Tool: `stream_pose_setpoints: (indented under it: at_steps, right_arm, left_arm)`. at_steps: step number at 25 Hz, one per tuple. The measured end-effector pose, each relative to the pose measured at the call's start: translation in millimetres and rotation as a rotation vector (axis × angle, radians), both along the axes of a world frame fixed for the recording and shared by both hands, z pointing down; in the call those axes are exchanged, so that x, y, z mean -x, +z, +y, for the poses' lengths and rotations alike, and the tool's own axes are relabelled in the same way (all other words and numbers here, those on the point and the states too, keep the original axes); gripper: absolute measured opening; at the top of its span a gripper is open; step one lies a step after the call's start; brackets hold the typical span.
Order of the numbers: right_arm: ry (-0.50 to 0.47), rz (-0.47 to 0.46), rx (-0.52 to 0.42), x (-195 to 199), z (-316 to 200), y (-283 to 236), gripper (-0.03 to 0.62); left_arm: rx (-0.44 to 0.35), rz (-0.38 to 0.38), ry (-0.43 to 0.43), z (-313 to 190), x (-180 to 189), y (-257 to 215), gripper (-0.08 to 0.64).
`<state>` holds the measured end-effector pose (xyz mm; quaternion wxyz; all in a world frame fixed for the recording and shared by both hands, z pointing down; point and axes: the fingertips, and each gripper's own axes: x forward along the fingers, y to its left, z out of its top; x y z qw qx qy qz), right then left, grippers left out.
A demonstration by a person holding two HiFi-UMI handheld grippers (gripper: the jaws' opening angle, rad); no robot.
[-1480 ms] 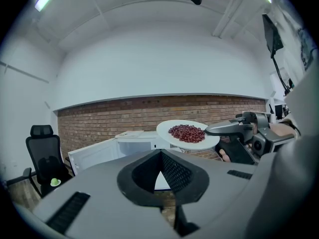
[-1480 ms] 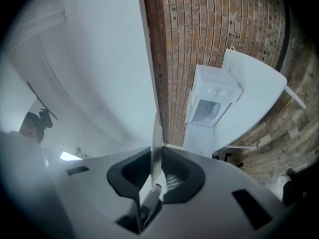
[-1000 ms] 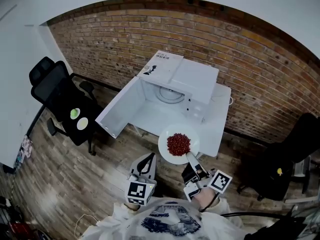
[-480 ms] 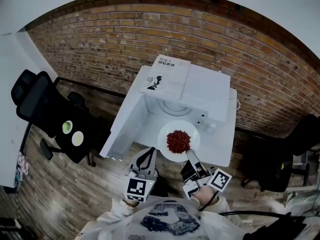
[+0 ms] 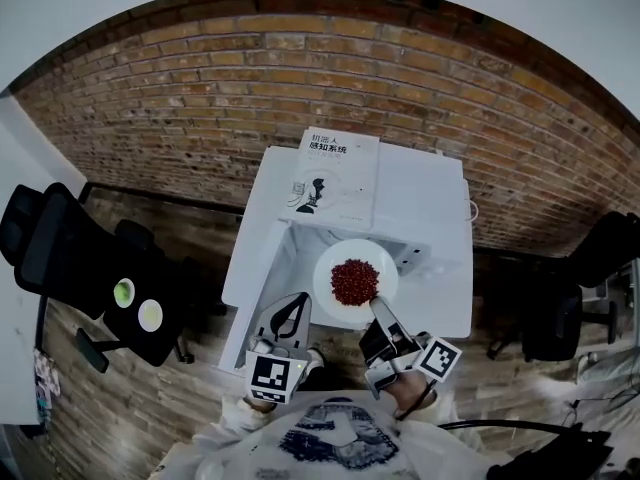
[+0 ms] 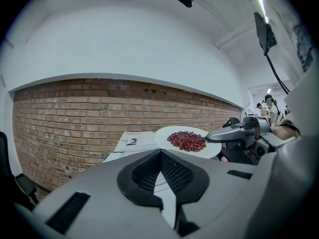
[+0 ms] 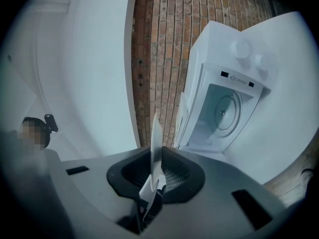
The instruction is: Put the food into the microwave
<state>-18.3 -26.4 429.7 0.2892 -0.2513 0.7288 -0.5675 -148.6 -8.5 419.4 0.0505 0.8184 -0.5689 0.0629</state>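
A white plate [image 5: 340, 260] heaped with red beans [image 5: 355, 280] hangs level in front of the open white microwave [image 5: 420, 193]. My right gripper [image 5: 377, 311] is shut on the plate's near rim. In the right gripper view the plate [image 7: 156, 133] shows edge-on between the jaws, with the microwave's cavity [image 7: 222, 113] beyond. The microwave door [image 5: 255, 268] is swung out to the left. My left gripper [image 5: 300, 300] hovers by that door, left of the plate, shut and holding nothing. The left gripper view shows the beans [image 6: 187, 141] and the right gripper [image 6: 224, 133] off to the right.
A printed booklet [image 5: 335, 173] lies on top of the microwave. The microwave stands on a white table [image 5: 450, 308] against a brick wall [image 5: 200, 98]. A black office chair [image 5: 60, 248] with two small round discs [image 5: 135, 303] is at the left, another chair [image 5: 570, 308] at the right.
The microwave has come closer and now sits in the middle of the head view. Both grippers and the plate have moved up to its open front. The grip on the plate is unchanged.
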Motion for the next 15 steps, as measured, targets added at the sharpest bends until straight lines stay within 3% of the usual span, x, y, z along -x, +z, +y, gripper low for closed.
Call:
stream_pose_setpoints:
  at_steps: [6,15]
  right_arm:
    - [0.070,0.000,0.010,10.5,-13.2,2.8,0.053]
    - [0.123,0.015,0.039,-2.5,-20.7,12.7,0.054]
  left_arm:
    - [0.004,0.014,0.075,-22.1,8.9,2.0,0.006]
    - [0.033,0.026,0.114,-42.5,0.3,12.7,0.006]
